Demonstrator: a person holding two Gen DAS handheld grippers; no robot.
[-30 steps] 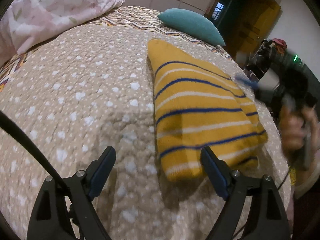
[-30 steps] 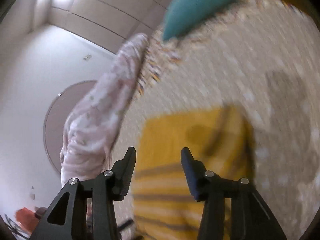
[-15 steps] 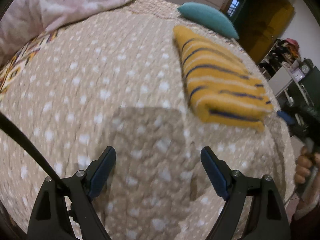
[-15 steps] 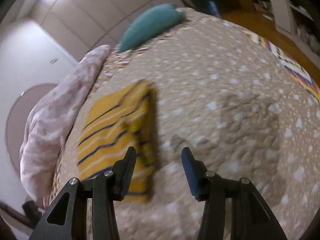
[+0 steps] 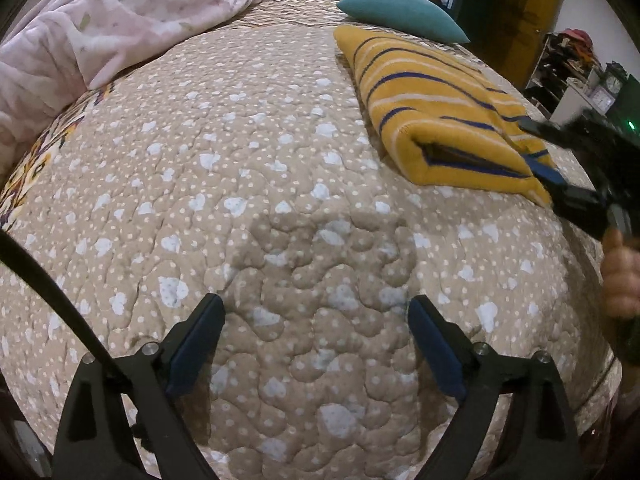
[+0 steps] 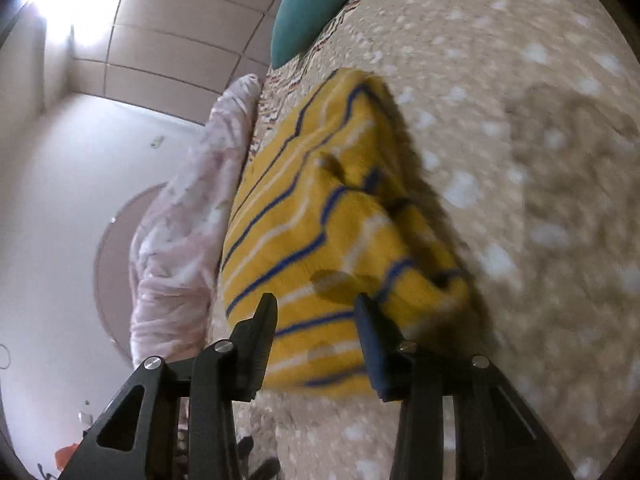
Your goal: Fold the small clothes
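Observation:
A folded yellow garment with blue and white stripes (image 5: pixel 436 108) lies on the beige dotted quilt (image 5: pixel 248 184) at the far right. My left gripper (image 5: pixel 316 340) is open and empty, low over bare quilt, well short of the garment. My right gripper (image 5: pixel 538 148) shows at the right edge of the left wrist view, its fingers straddling the garment's near right corner. In the right wrist view the garment (image 6: pixel 320 216) lies just ahead and my right gripper (image 6: pixel 316 320) is partly open, one finger over the fabric and one beside its edge.
A teal pillow (image 5: pixel 400 16) lies behind the garment. A pink floral duvet (image 5: pixel 104 28) is bunched at the far left. The bed's right edge drops off near shelves and clutter (image 5: pixel 576 64). A black cable (image 5: pixel 44 280) crosses the lower left.
My left gripper pulled back and left from the garment, which now sits farther away. My right gripper swung away, then came back to the garment's corner. The right view is tilted and blurred.

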